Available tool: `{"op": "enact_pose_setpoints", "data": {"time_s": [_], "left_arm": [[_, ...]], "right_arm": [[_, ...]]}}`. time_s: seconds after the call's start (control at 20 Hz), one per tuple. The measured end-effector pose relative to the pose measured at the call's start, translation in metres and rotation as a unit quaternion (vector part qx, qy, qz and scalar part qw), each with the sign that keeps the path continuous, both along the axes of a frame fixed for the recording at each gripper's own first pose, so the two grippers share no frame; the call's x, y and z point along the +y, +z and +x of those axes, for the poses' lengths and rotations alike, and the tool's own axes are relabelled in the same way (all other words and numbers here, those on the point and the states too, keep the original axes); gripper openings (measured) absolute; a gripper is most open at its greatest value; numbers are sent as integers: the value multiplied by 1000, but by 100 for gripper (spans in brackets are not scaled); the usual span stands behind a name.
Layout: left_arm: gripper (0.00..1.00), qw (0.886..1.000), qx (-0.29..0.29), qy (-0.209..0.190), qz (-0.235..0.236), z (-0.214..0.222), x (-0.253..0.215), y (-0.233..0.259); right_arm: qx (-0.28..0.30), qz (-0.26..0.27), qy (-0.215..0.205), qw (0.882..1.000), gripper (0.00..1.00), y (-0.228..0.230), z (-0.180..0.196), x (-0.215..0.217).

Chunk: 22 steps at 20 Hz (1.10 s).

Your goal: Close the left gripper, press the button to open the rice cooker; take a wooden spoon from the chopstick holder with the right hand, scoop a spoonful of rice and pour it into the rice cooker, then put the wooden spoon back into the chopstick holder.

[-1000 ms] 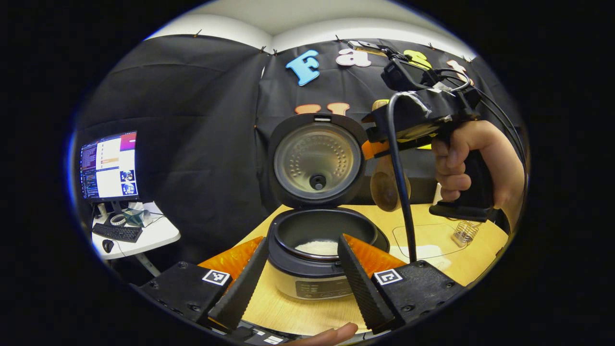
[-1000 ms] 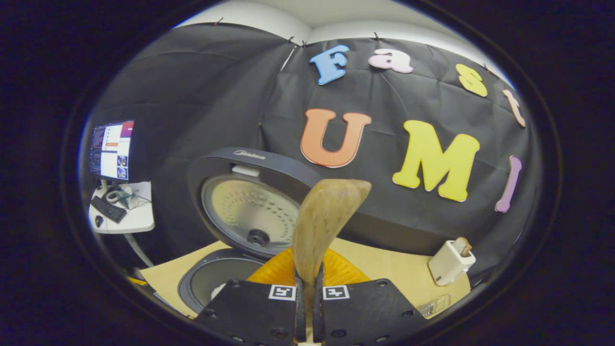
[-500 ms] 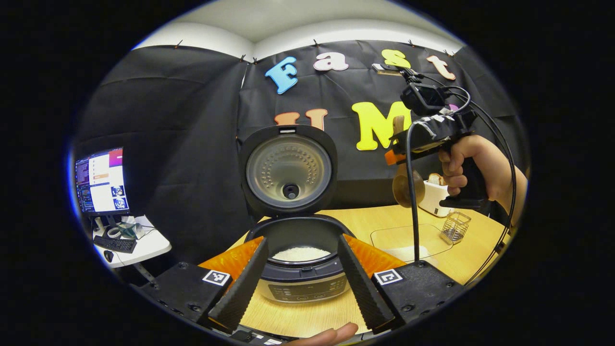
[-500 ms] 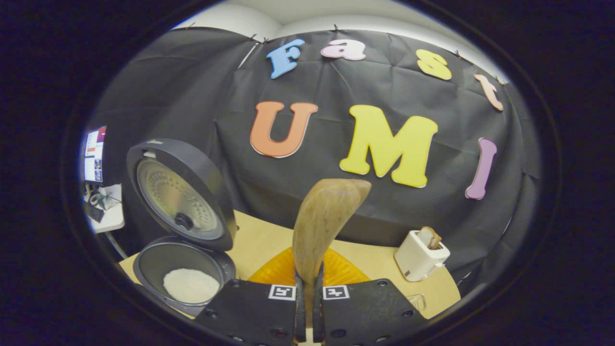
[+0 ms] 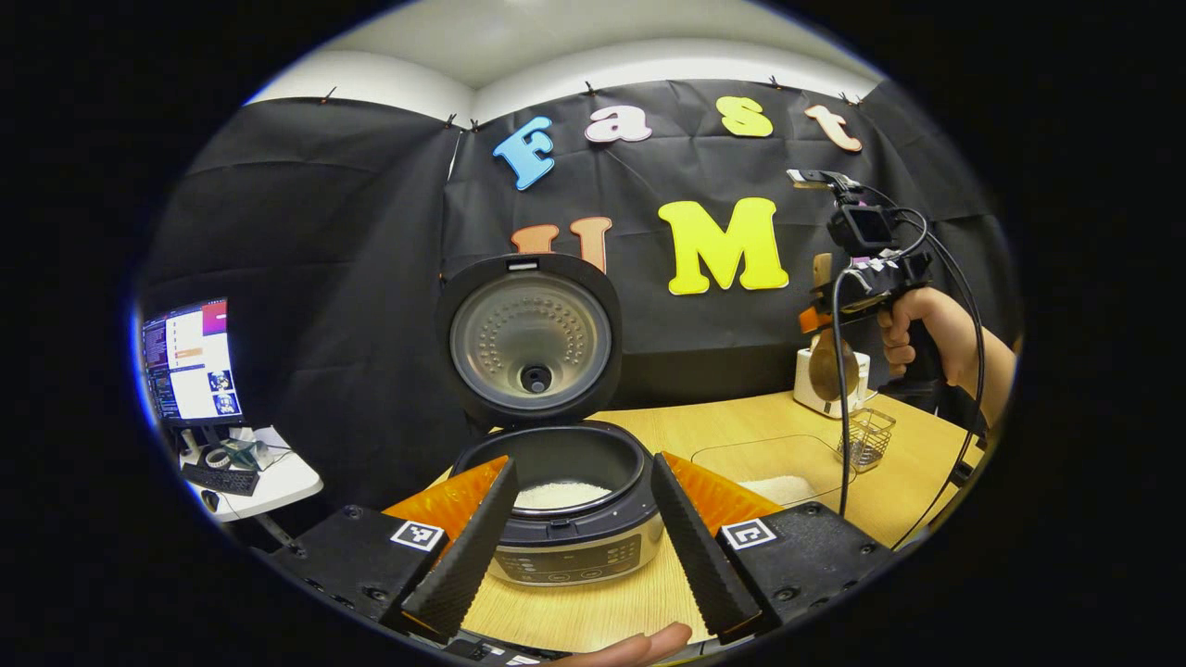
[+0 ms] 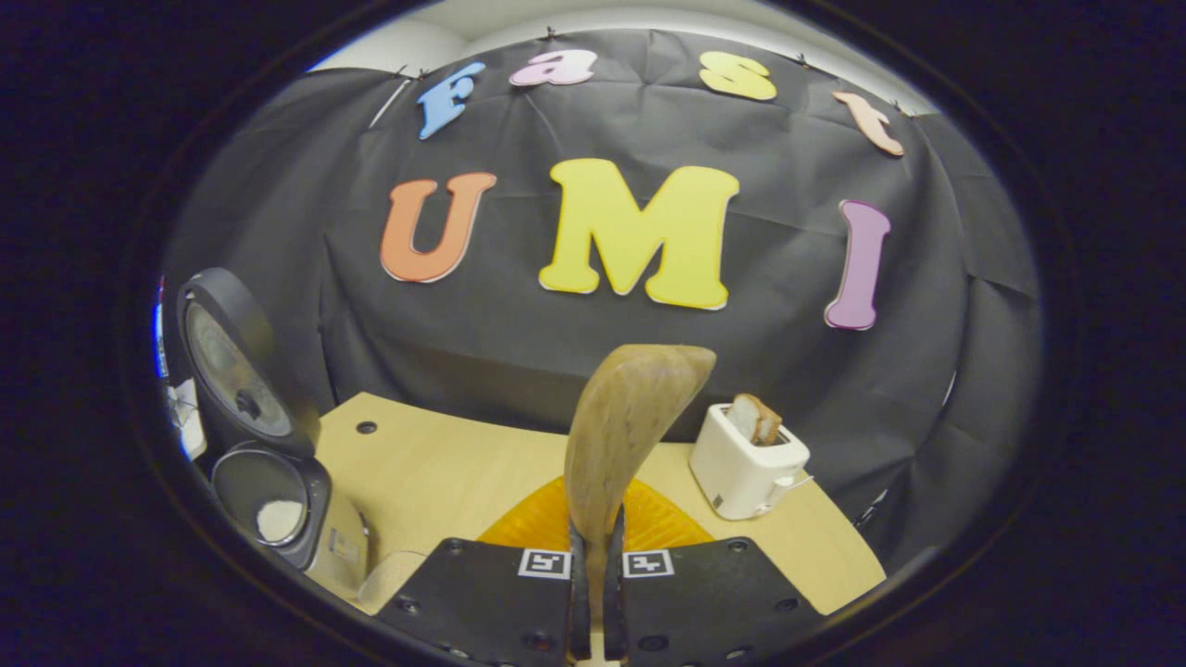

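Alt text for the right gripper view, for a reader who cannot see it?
The right gripper is shut on a wooden spoon, bowl up, above a wooden table. A white toaster holding bread stands ahead to the right; the open rice cooker with rice inside sits far left.

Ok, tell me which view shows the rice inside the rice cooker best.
The left gripper view: the rice cooker sits centred with its lid up, and the rice lies in plain sight in the pot. The right gripper view shows the rice as a small patch near the edge.
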<state>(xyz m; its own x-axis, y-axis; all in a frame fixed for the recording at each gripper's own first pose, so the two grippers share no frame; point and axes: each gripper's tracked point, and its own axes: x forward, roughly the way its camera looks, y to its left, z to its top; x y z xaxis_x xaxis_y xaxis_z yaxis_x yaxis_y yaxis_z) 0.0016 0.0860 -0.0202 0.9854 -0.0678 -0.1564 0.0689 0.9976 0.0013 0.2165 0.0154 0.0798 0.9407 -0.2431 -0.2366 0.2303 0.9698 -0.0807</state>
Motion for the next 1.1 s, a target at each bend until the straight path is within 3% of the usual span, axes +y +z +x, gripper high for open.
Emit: {"op": "enact_pose_setpoints", "data": {"time_s": [0.65, 0.9, 1.1], "left_arm": [[93, 1000, 2, -6, 4, 1, -3, -2], [93, 1000, 5, -3, 3, 0, -1, -3], [93, 1000, 4, -8, 5, 0, -5, -2]], "right_arm": [[36, 21, -99, 994, 6, -70, 3, -136], [62, 74, -86, 992, 7, -97, 0, -138], [67, 76, -74, 992, 9, -108, -2, -137]]}}
